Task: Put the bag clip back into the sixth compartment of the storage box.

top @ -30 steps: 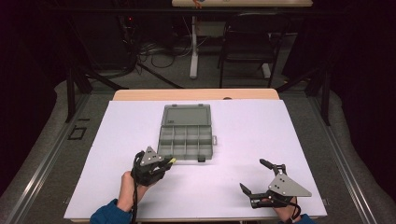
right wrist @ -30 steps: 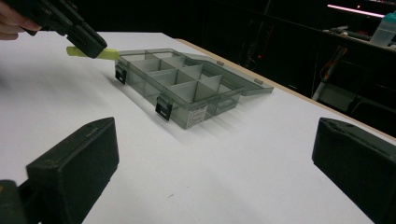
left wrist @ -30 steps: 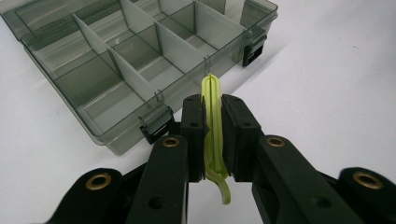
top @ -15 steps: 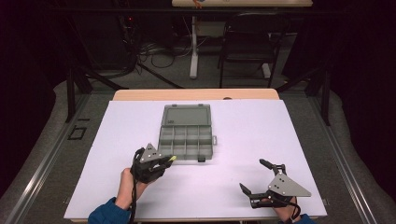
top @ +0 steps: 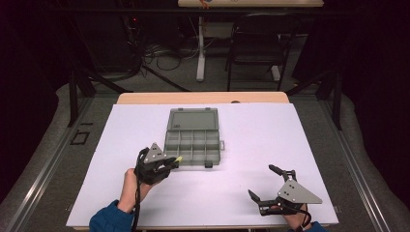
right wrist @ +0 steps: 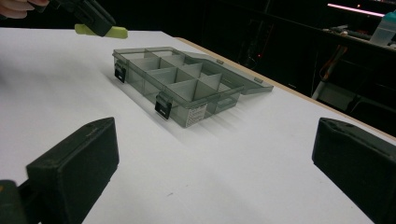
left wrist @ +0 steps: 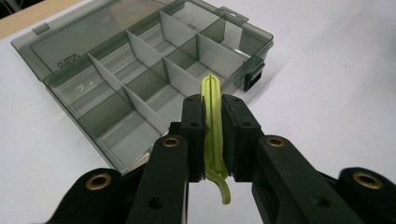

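The left gripper [top: 170,162] clamps a thin yellow-green plastic strip [left wrist: 214,122] edgewise between its two black jaws, the strip's rounded tip poking out past the pads and its lower end curling down below them. Seen from the high view, that strip [top: 178,158] hangs just at the near left corner of a smoky grey, translucent plastic compartment box [top: 192,142], which lies open on the white table top [top: 251,135] with its flat hinged lid [top: 192,118] folded back on the far side. In the left gripper view, the box [left wrist: 140,88] sits directly ahead of the jaws, its thin dividers marking off rows of small bins, all of which look bare, and a dark latch [left wrist: 253,77] stands on its front wall. A person's hand [top: 131,186], in a blue sleeve [top: 109,220], carries this gripper from the bottom edge. Well apart, near the table's right front corner, the right gripper [top: 263,182] rests low with its jaws spread wide and nothing between them; from its own view, the box [right wrist: 180,86] lies some way off, with the held strip [right wrist: 105,31] above its far end.
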A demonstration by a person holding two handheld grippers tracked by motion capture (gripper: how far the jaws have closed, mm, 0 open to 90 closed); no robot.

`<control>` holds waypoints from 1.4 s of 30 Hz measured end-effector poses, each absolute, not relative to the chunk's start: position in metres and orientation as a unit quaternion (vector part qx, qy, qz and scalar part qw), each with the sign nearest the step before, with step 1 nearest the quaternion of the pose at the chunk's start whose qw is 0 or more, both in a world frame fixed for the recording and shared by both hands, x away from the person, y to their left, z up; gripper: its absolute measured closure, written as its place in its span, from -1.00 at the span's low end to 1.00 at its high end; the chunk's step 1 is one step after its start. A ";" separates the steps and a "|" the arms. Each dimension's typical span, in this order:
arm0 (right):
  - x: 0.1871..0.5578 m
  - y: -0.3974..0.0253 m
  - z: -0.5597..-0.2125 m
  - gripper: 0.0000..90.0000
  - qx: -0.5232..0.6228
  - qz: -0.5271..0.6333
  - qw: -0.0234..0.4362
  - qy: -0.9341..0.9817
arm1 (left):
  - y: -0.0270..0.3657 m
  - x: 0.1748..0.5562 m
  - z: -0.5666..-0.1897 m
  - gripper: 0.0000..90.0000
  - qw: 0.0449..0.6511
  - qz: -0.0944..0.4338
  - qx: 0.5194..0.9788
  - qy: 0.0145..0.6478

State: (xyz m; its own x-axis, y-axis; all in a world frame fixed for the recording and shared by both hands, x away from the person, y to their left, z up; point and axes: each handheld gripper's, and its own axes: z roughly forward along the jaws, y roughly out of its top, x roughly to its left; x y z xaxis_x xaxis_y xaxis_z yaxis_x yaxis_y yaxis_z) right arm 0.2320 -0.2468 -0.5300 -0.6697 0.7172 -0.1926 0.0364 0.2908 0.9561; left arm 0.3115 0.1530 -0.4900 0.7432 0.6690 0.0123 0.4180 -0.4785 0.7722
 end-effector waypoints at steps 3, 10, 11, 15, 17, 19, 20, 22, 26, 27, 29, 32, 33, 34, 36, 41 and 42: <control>0.232 -0.247 -0.530 -1.00 0.254 0.538 0.317 0.739 | 0.153 0.313 -0.488 0.77 0.397 0.161 0.846 0.318; 0.232 -0.247 -0.530 -1.00 0.254 0.538 0.317 0.739 | 0.152 0.320 -0.484 0.77 0.399 0.166 0.844 0.318; 0.232 -0.247 -0.530 -1.00 0.254 0.538 0.317 0.739 | 0.152 0.320 -0.484 0.77 0.399 0.166 0.844 0.318; 0.232 -0.247 -0.530 -1.00 0.255 0.538 0.316 0.739 | 0.151 0.324 -0.483 0.77 0.400 0.167 0.843 0.318; 0.232 -0.247 -0.530 -1.00 0.254 0.538 0.316 0.739 | 0.150 0.326 -0.482 0.77 0.400 0.168 0.843 0.316; 0.232 -0.247 -0.530 -1.00 0.255 0.538 0.316 0.739 | 0.150 0.328 -0.482 0.77 0.400 0.169 0.843 0.317; 0.232 -0.247 -0.530 -1.00 0.255 0.538 0.316 0.739 | 0.149 0.328 -0.482 0.77 0.401 0.168 0.843 0.317; 0.232 -0.247 -0.530 -1.00 0.255 0.538 0.316 0.739 | 0.149 0.329 -0.482 0.77 0.401 0.168 0.843 0.317; 0.232 -0.247 -0.530 -1.00 0.254 0.538 0.316 0.739 | 0.149 0.332 -0.482 0.77 0.401 0.169 0.843 0.318; 0.232 -0.246 -0.530 -1.00 0.254 0.538 0.316 0.739 | 0.149 0.333 -0.483 0.77 0.401 0.168 0.842 0.318; 0.232 -0.246 -0.530 -1.00 0.254 0.538 0.316 0.739 | 0.148 0.336 -0.484 0.77 0.400 0.168 0.843 0.318; 0.232 -0.247 -0.530 -1.00 0.254 0.538 0.316 0.739 | 0.148 0.338 -0.484 0.77 0.402 0.171 0.841 0.318; 0.232 -0.247 -0.530 -1.00 0.254 0.538 0.316 0.739 | 0.147 0.339 -0.484 0.77 0.402 0.171 0.842 0.318; 0.232 -0.247 -0.530 -0.99 0.254 0.538 0.316 0.739 | 0.147 0.339 -0.484 0.77 0.402 0.171 0.842 0.318; 0.232 -0.247 -0.530 -1.00 0.253 0.538 0.316 0.739 | 0.146 0.341 -0.484 0.77 0.404 0.170 0.840 0.319; 0.232 -0.247 -0.530 -0.99 0.254 0.538 0.316 0.739 | 0.145 0.344 -0.484 0.77 0.405 0.172 0.841 0.316; 0.232 -0.247 -0.530 -0.99 0.255 0.538 0.316 0.739 | 0.144 0.346 -0.484 0.77 0.406 0.172 0.840 0.316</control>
